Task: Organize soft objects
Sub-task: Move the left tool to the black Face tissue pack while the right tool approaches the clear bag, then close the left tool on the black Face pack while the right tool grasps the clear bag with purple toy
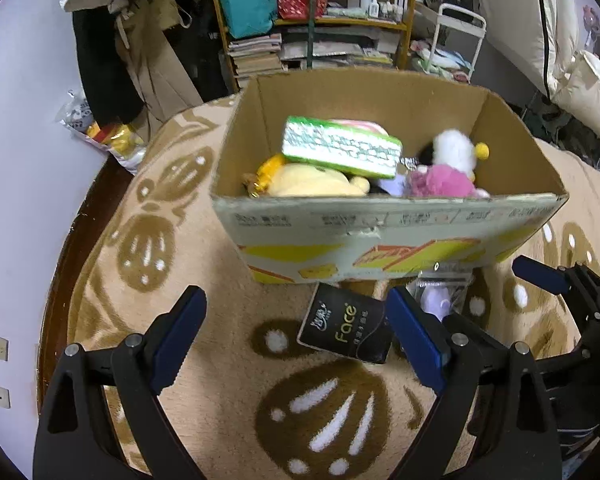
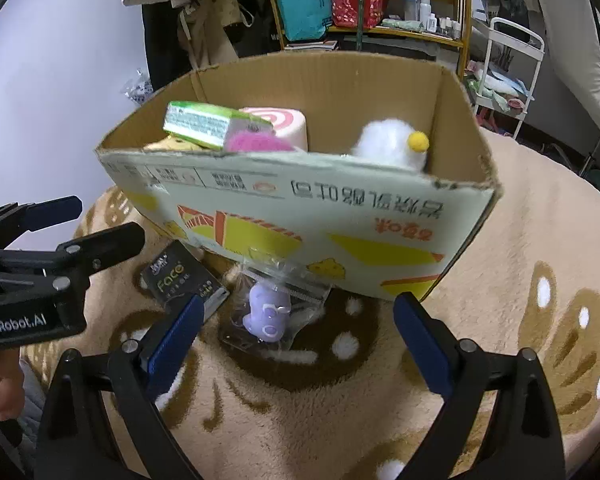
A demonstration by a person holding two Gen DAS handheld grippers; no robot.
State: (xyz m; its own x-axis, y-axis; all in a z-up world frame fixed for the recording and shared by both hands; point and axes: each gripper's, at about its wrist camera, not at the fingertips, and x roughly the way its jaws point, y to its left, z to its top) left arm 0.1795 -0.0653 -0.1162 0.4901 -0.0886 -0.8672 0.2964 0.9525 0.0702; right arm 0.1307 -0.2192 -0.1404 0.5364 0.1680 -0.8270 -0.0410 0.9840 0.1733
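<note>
An open cardboard box (image 1: 380, 232) (image 2: 300, 208) stands on a beige blanket. Inside lie a green tissue pack (image 1: 340, 146) (image 2: 198, 122), a yellow plush (image 1: 312, 182), a pink fluffy toy (image 1: 440, 182) (image 2: 256, 142), a white fluffy toy (image 1: 456, 148) (image 2: 392, 142) and a pink-striped roll cushion (image 2: 288, 122). In front of the box lie a black "Face" tissue pack (image 1: 344, 328) (image 2: 180, 280) and a purple toy in a clear bag (image 2: 268, 308) (image 1: 436, 300). My left gripper (image 1: 296, 336) is open and empty above the black pack. My right gripper (image 2: 298, 336) is open and empty near the purple toy.
The blanket (image 1: 220, 400) has brown paw-like patterns. Behind the box stand a shelf with books and bags (image 1: 312, 20), hanging coats (image 1: 112, 40) and a white trolley (image 2: 508, 72). A plastic bag (image 1: 100, 132) lies by the wall on the left.
</note>
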